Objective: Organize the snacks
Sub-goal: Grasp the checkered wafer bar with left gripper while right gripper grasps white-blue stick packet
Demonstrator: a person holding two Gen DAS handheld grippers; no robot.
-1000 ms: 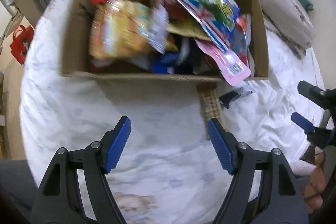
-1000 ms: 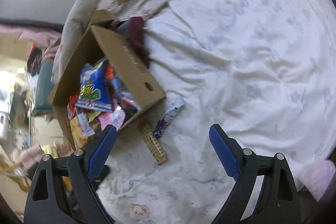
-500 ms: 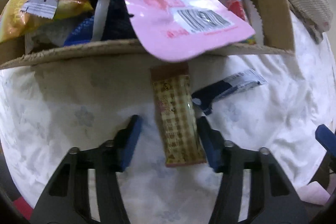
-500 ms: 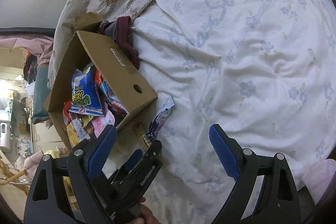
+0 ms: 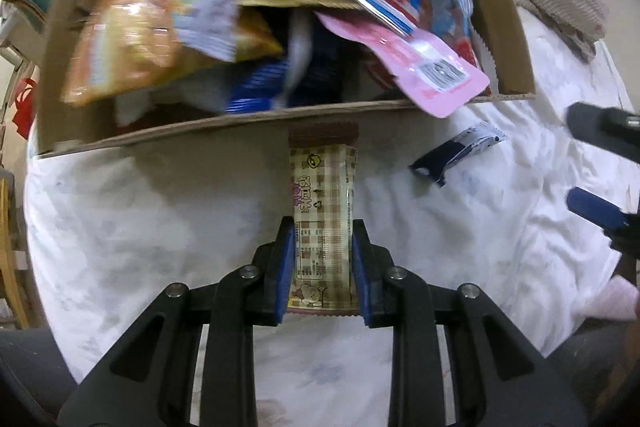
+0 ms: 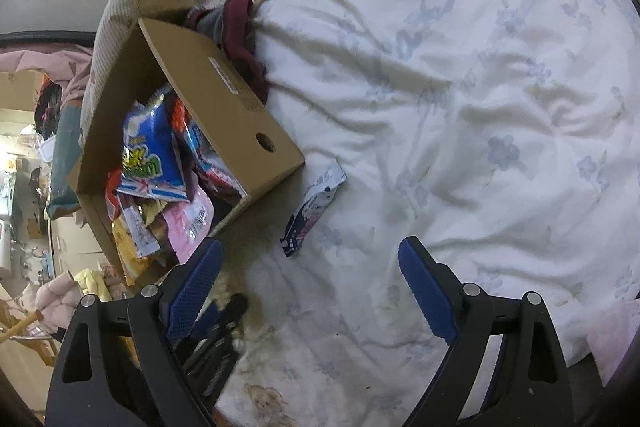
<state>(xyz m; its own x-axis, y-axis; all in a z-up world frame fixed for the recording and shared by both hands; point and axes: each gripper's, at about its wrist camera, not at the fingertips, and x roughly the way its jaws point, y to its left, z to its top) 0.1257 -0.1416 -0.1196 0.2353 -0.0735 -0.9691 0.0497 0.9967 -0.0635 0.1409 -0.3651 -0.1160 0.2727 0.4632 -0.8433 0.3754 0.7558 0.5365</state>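
Barcode on my box's pink pouch, pale cursive on the bedsheet possibly "Story", bar wrapper characters unreadable

- Left wrist: close, low over the bed, facing the cardboard box.
- Right wrist: higher, farther, angled down.
- Shared: box, blue wrapper.

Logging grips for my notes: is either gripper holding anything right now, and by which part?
The left gripper holds the beige plaid-patterned snack bar by its near end; the right gripper holds nothing.
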